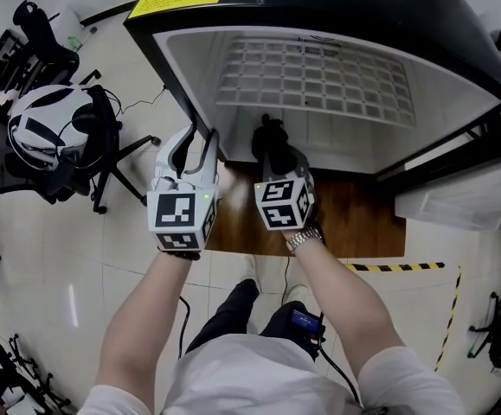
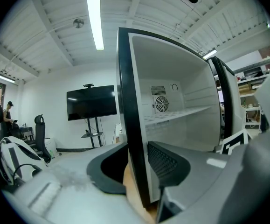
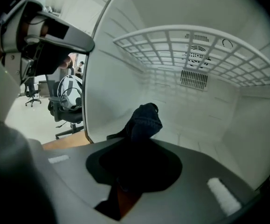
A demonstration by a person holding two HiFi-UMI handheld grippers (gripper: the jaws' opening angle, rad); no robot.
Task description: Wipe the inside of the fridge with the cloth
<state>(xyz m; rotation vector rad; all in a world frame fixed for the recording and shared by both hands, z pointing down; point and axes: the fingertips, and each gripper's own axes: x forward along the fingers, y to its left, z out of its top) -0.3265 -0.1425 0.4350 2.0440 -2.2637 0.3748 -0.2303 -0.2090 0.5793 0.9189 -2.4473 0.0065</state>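
Observation:
The small fridge (image 1: 174, 69) stands open before me, white inside, with a wire shelf (image 1: 319, 80) across it. My left gripper (image 1: 195, 143) straddles the front edge of the fridge's left wall (image 2: 125, 101), and both pads press on it. A dark blue cloth (image 1: 272, 135) bunches out of my right gripper (image 1: 278, 156), which is shut on it at the fridge's mouth, just right of that wall. In the right gripper view the cloth (image 3: 145, 120) sticks up past the jaws, over the fridge floor and below the wire shelf (image 3: 181, 45).
The fridge's open door (image 1: 458, 199) hangs at the right. A wooden board (image 1: 358, 225) lies under the fridge, with yellow-black tape (image 1: 397, 267) on the floor beside it. An office chair with a white pack (image 1: 51, 128) stands left. A TV on a stand (image 2: 92, 102) is beyond.

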